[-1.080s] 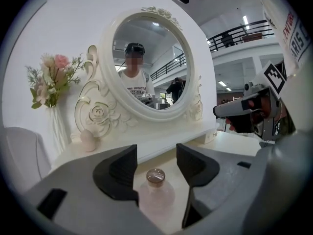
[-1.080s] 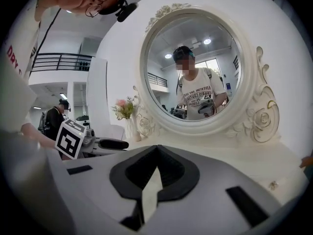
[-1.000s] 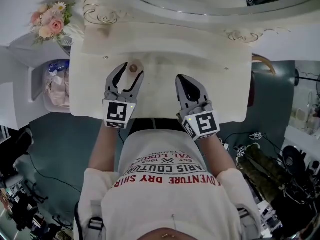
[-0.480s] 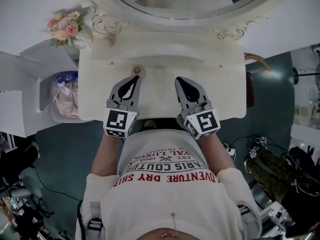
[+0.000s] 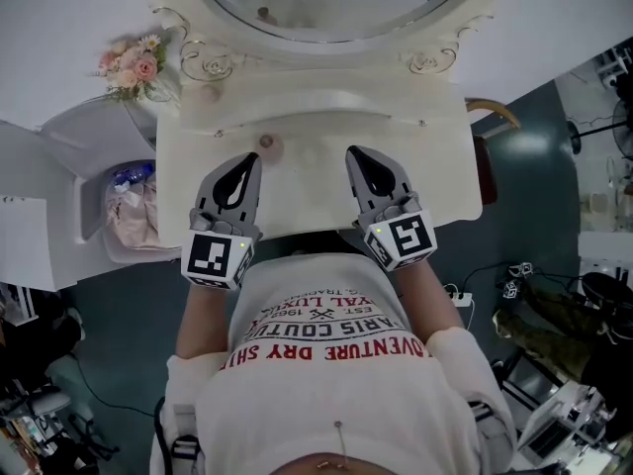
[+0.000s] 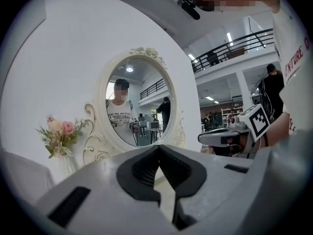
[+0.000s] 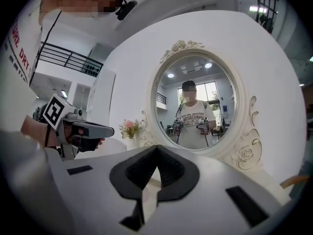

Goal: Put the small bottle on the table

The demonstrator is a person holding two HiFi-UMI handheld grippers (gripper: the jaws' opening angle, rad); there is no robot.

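Bottle [image 5: 265,142] on table [image 5: 435,166], just beyond left tool [image 5: 251,160]

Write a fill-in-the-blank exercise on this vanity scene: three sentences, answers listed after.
The small bottle stands on the ___, just beyond the tips of the left gripper. The left gripper and the right gripper both have their jaws ___, with nothing between them. In the head view the flowers stand to the ___ of the mirror.
Missing words: table; shut; left.
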